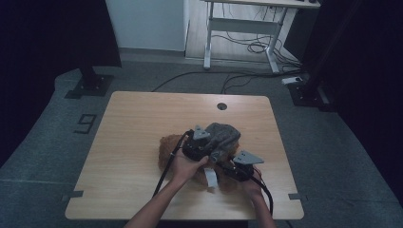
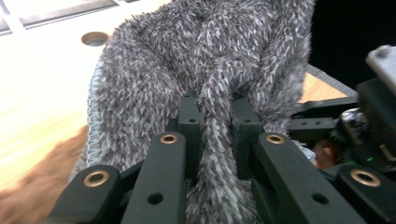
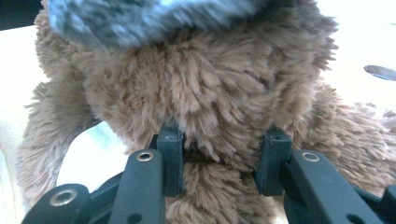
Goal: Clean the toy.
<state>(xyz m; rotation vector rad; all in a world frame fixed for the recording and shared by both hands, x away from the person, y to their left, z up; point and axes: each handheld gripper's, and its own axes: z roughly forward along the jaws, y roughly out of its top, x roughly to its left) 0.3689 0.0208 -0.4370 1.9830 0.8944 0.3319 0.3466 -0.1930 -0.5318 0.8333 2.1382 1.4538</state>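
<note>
A: How far along does this look?

B: My guess is the grey fuzzy knitted hat (image 2: 205, 70) is going onto the brown plush teddy bear (image 3: 210, 102), and it's partway. In the high view the hat sits over the bear's upper end, near the middle of the light wooden table (image 1: 133, 123). The left gripper (image 2: 215, 123) has its jaws pinched together on a fold of the hat. The right gripper (image 3: 219, 161) has its jaws part-way apart, pressed into the bear's fur on either side, so it's clamped on the bear.

A: What's left?

B: Probably seating the hat properly, then letting go.

A: Anything unclear?

B: The hands and grippers cover much of the bear from above, and the hat's edge is blurred in the right gripper view.
</note>
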